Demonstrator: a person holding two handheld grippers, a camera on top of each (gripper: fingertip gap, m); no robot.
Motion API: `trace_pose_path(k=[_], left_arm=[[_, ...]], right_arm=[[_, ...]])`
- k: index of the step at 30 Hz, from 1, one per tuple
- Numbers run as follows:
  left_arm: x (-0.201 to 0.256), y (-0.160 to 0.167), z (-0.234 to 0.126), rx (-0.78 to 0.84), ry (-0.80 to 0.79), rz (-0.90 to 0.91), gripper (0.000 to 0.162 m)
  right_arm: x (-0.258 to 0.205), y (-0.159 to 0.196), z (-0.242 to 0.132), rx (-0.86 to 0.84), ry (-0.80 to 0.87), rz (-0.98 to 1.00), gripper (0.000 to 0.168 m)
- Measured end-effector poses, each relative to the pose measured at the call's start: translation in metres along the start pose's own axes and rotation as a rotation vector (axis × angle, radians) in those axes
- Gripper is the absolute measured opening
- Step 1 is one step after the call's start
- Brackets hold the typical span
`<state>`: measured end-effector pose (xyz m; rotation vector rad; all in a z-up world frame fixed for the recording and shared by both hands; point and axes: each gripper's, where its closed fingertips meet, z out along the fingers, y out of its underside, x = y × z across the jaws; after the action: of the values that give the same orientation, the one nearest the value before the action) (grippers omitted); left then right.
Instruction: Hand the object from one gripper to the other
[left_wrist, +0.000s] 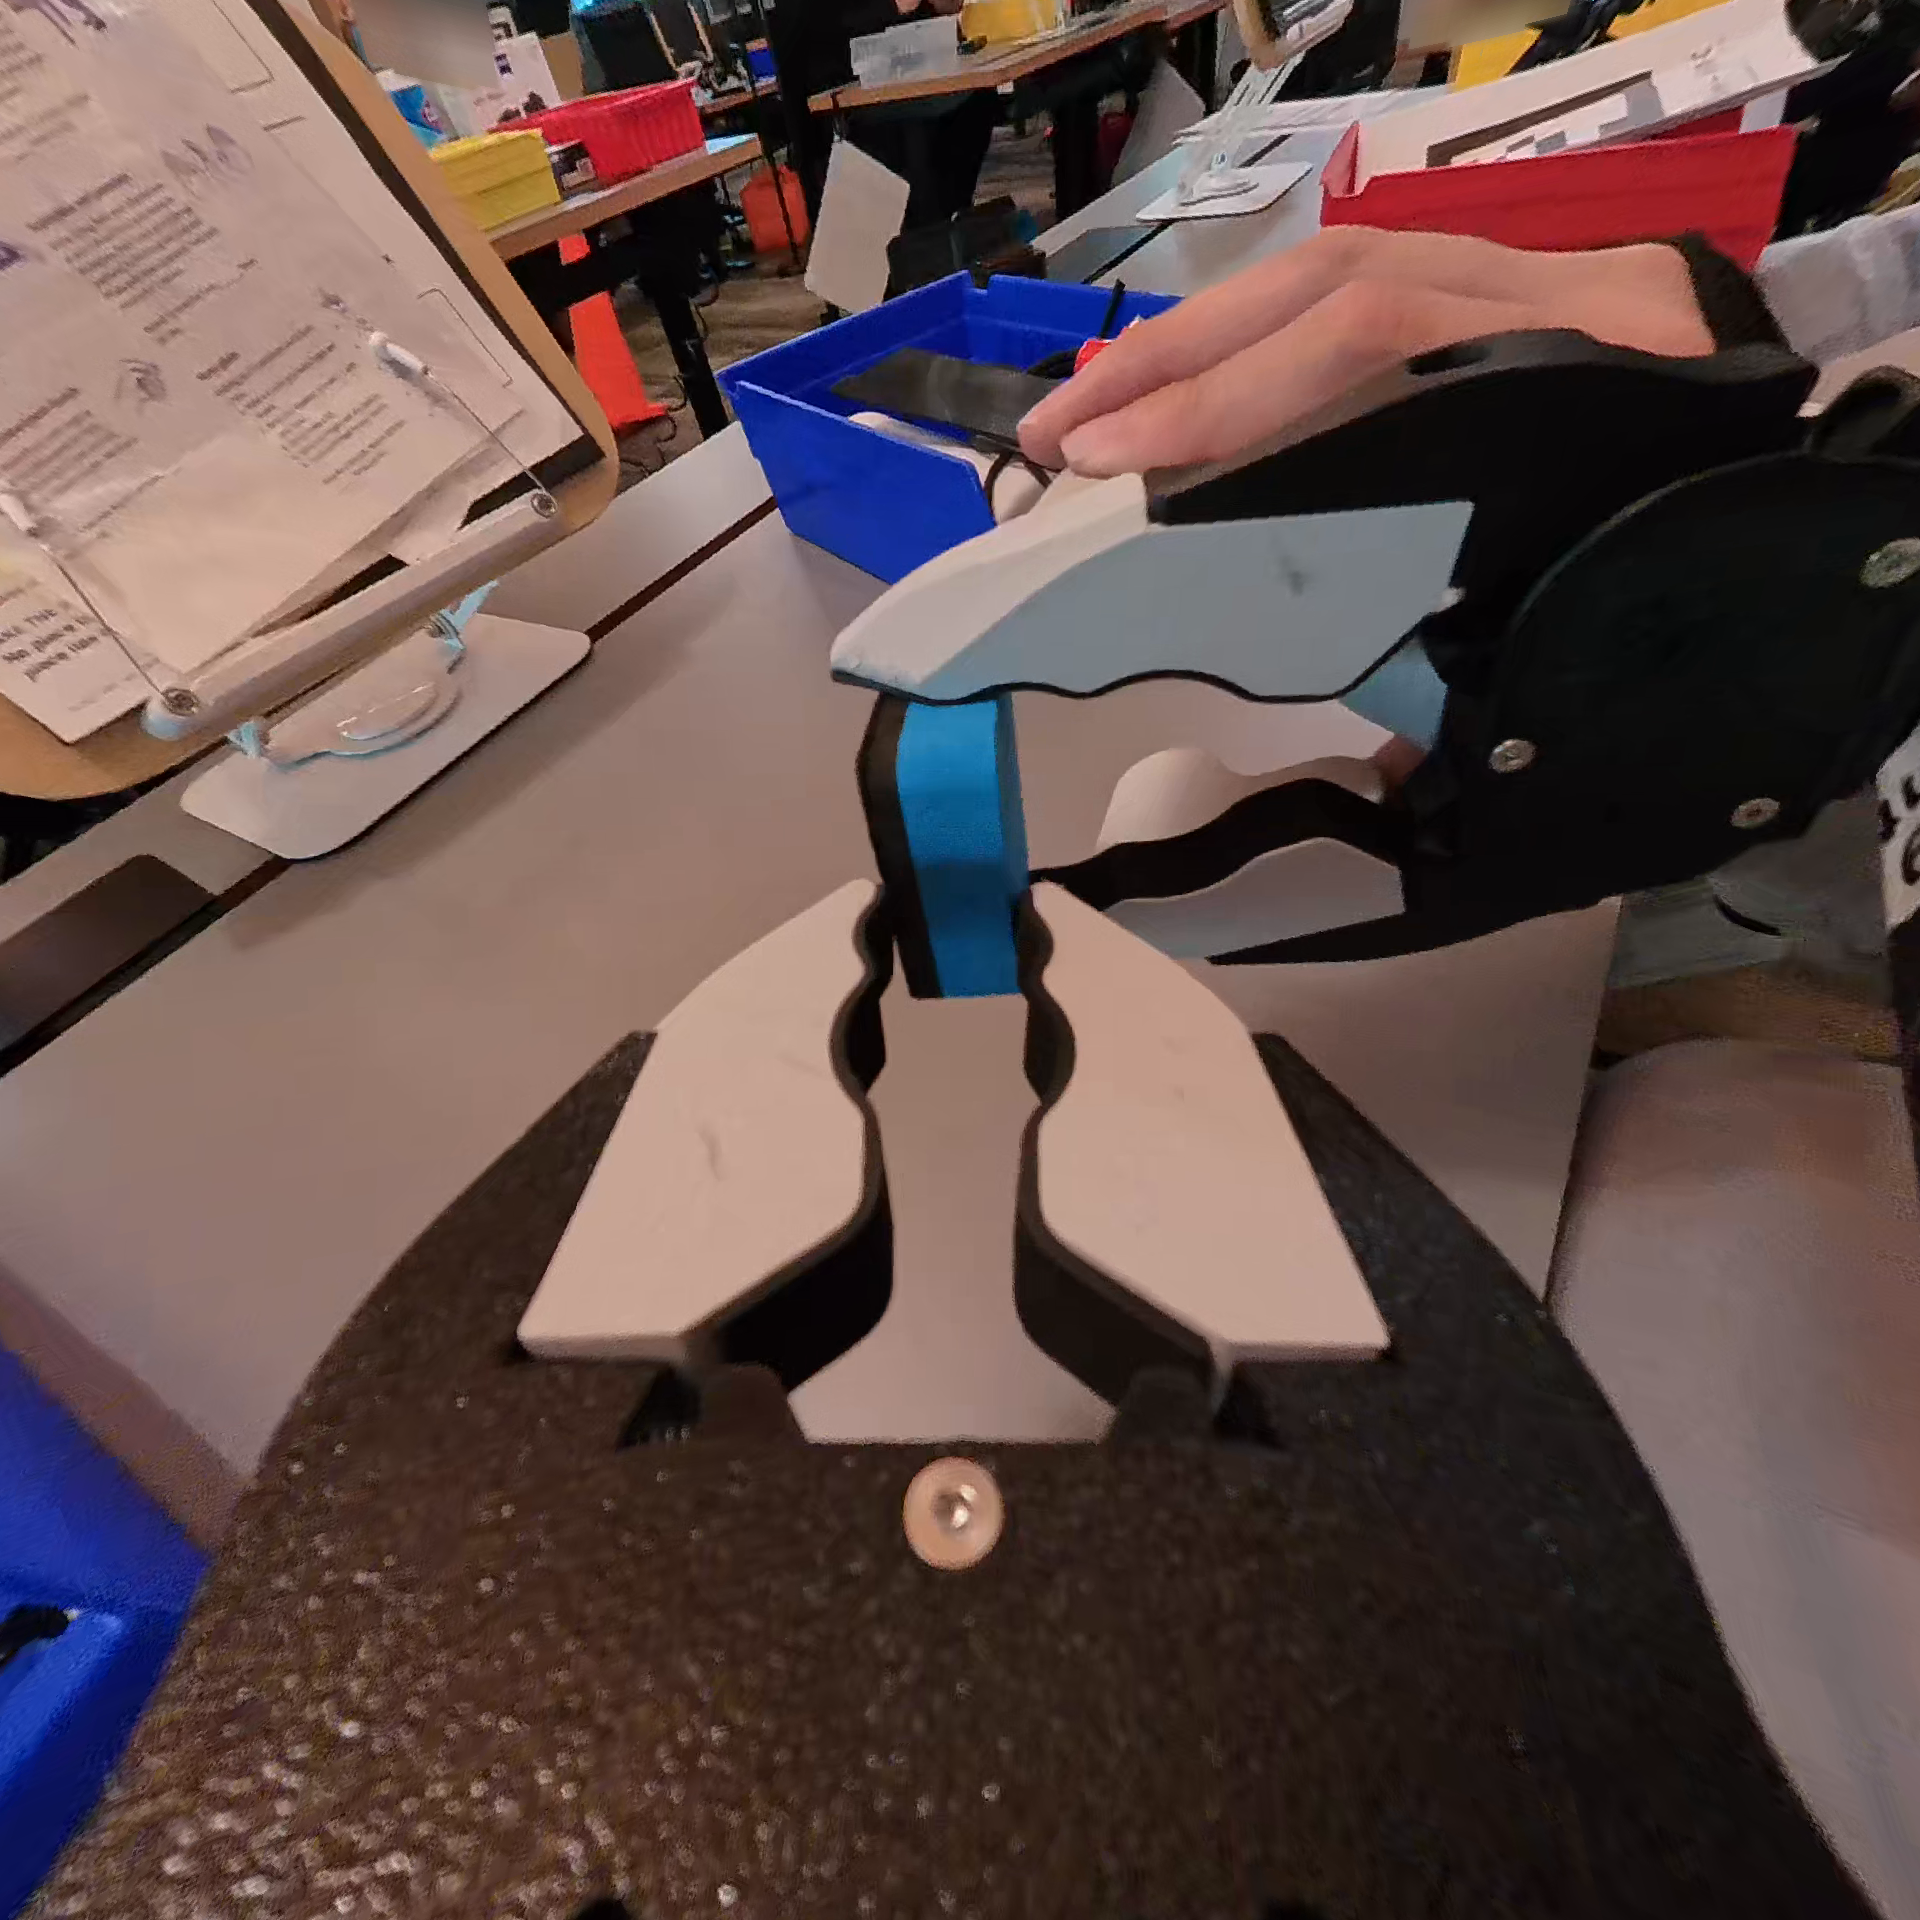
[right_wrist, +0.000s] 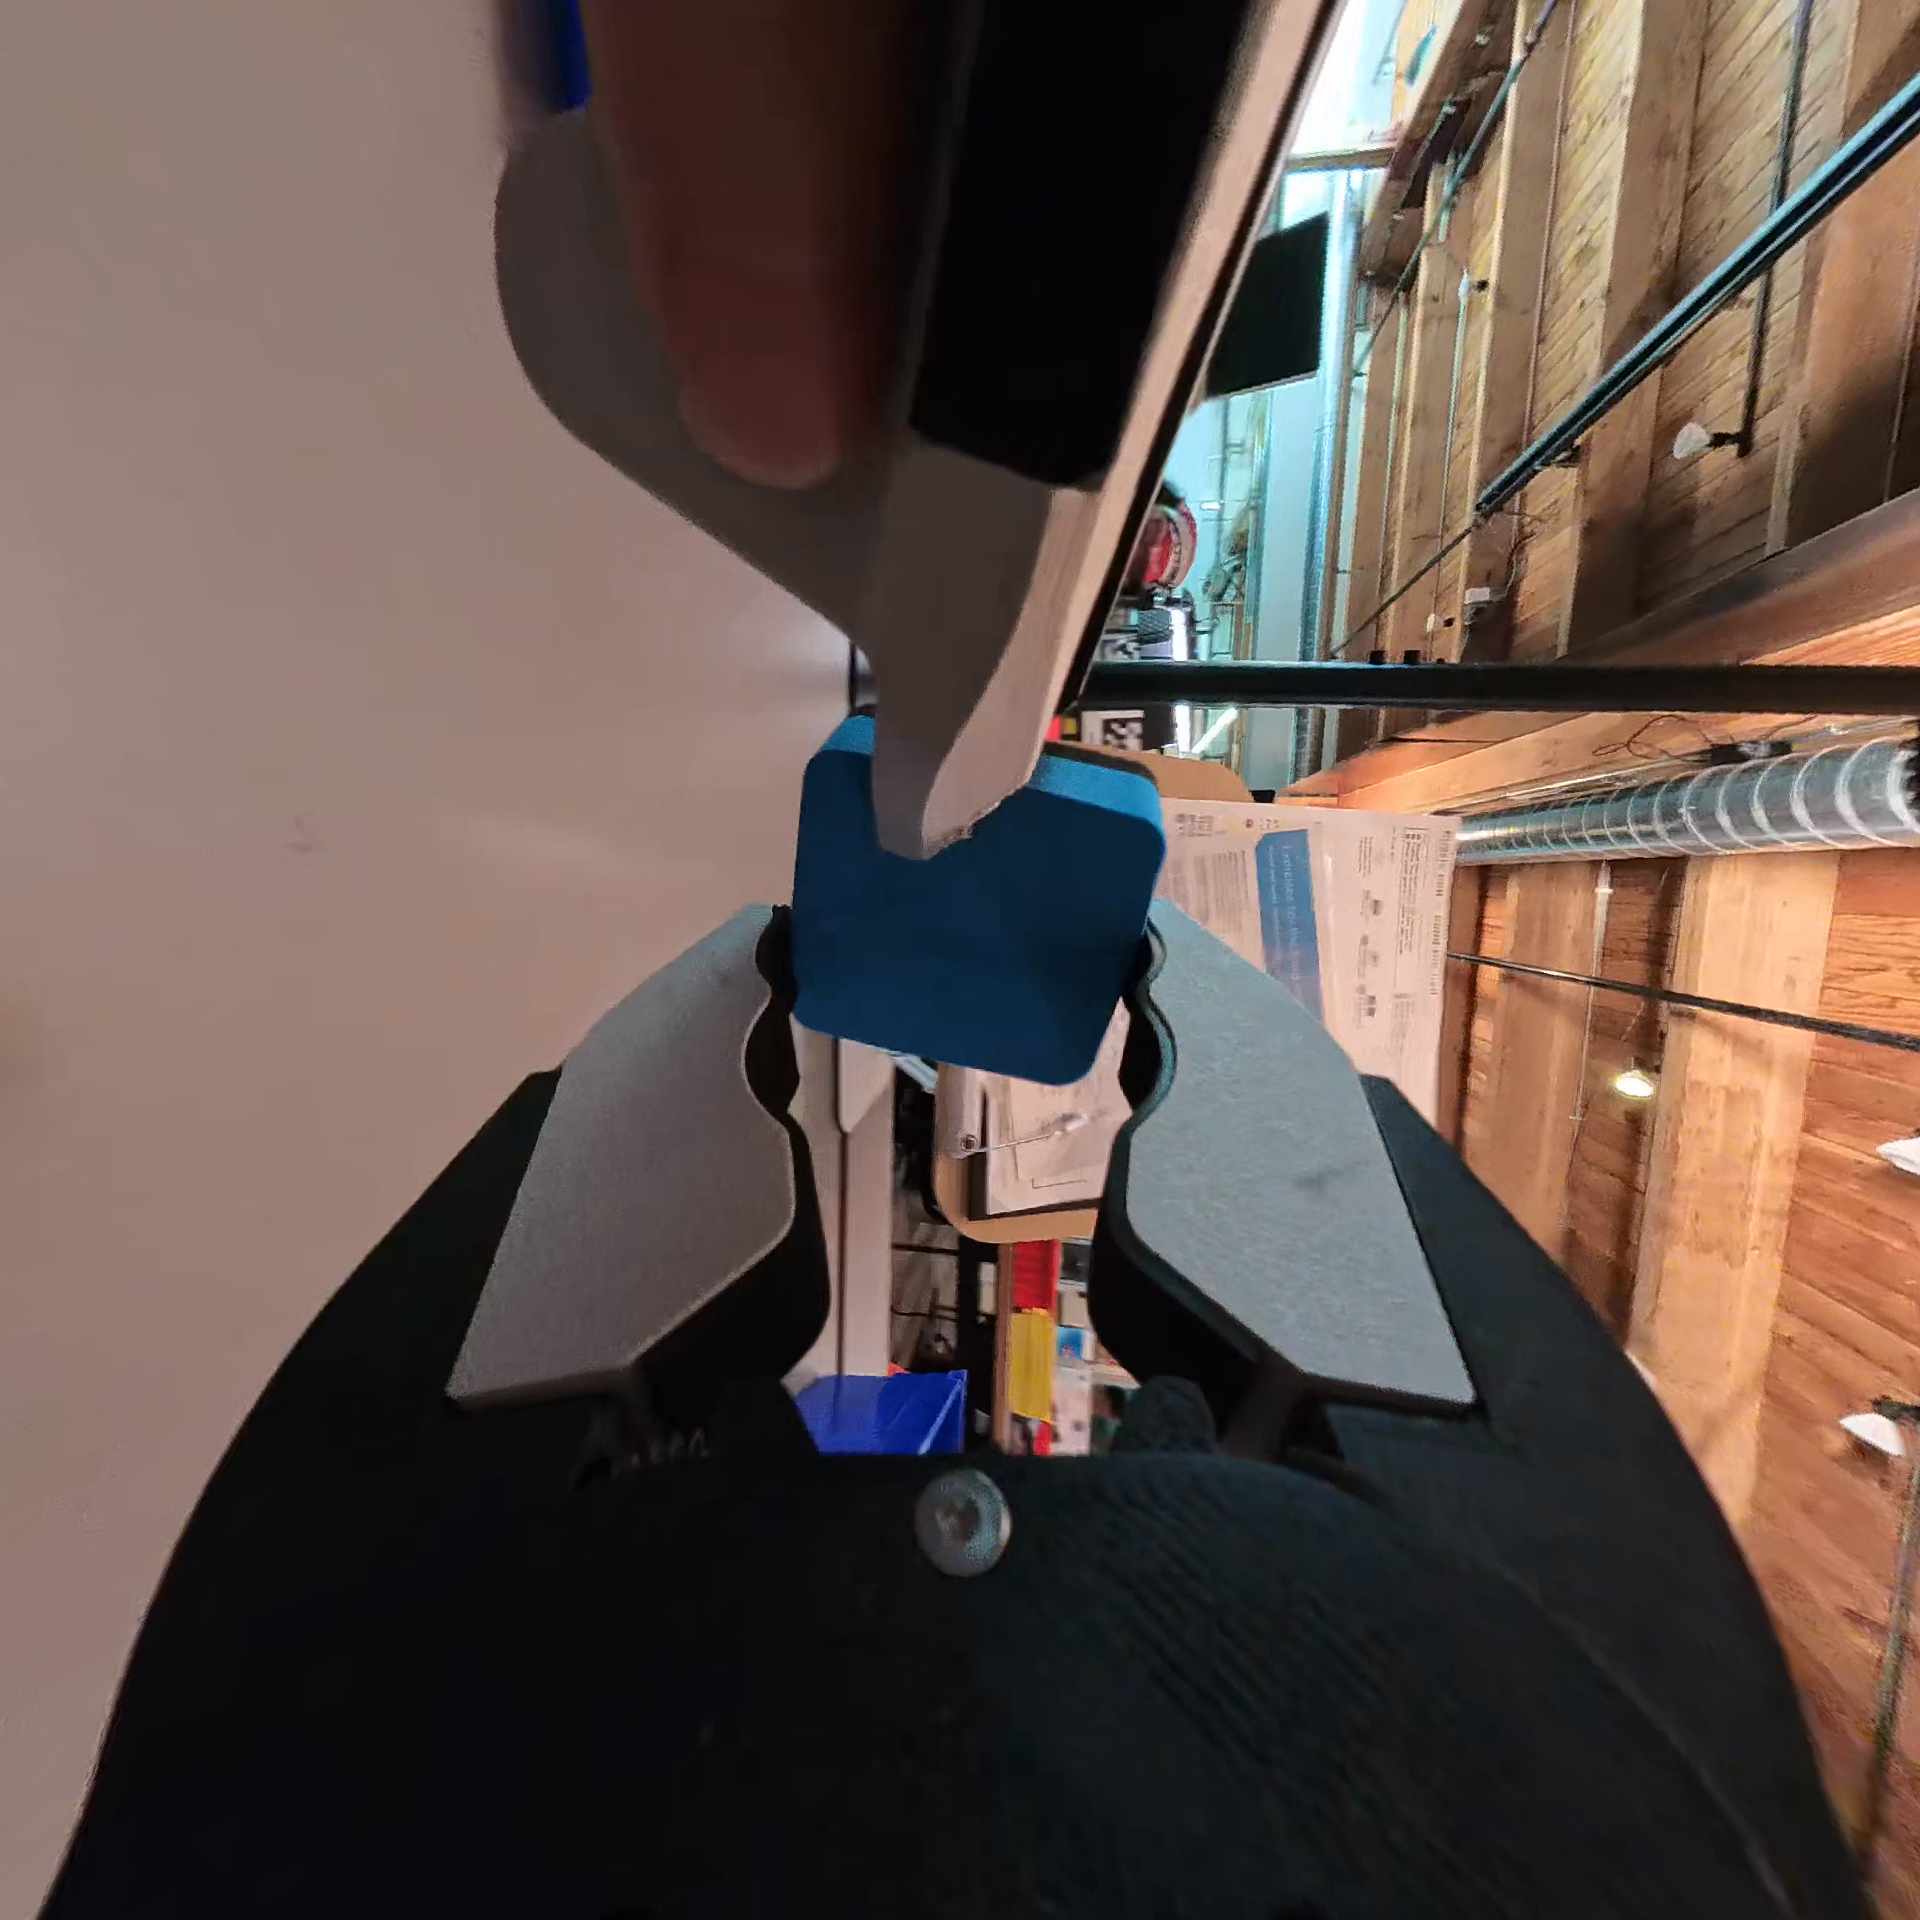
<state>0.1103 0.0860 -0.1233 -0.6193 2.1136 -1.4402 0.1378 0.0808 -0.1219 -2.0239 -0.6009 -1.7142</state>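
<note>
Up close in the left wrist view, the left gripper has its two grey, wavy-edged fingers clamped on the lower end of a flat blue foam block with a black backing layer, which stands upright on its narrow edge above the pale grey tabletop. From 3 o'clock the right gripper reaches in sideways, a bare hand on its black body; its grey upper finger lies across the block's top edge and its black lower finger meets the block's side lower down. At 12 o'clock sits a blue plastic bin, well apart; at 10 o'clock a paper-covered document stand rests on the table. Bare table lies open toward 9 o'clock.

Next, the right wrist view is rolled sideways. The right gripper pinches the block's left and right edges between its fingertips, gripping it. The left gripper's grey finger comes down from 12 o'clock onto the block's broad blue face. Wooden wall planks fill 3 o'clock; 9 o'clock is plain surface.
</note>
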Motion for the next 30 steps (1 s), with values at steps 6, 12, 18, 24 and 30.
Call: trace_pose_path(k=[6, 12, 18, 24, 30], left_arm=[[-0.001, -0.007, -0.011, 0.116, 0.136, -0.061, 0.021], [-0.004, -0.027, -0.050, 0.432, 0.379, -0.102, 0.021], [0.000, -0.034, -0.072, 0.611, 0.499, -0.091, 0.021], [0.007, -0.029, -0.067, 0.594, 0.528, -0.060, 0.021], [0.006, -0.026, -0.068, 0.592, 0.535, -0.070, 0.021]], right_arm=[[0.006, -0.013, -0.007, 0.176, -0.068, 0.265, 0.059], [0.036, -0.040, -0.043, 0.628, -0.344, 0.929, 0.064], [0.033, -0.059, -0.054, 0.797, -0.585, 1.204, 0.057], [0.030, -0.065, -0.051, 0.823, -0.556, 1.206, 0.024], [0.030, -0.067, -0.050, 0.837, -0.515, 1.157, 0.022]])
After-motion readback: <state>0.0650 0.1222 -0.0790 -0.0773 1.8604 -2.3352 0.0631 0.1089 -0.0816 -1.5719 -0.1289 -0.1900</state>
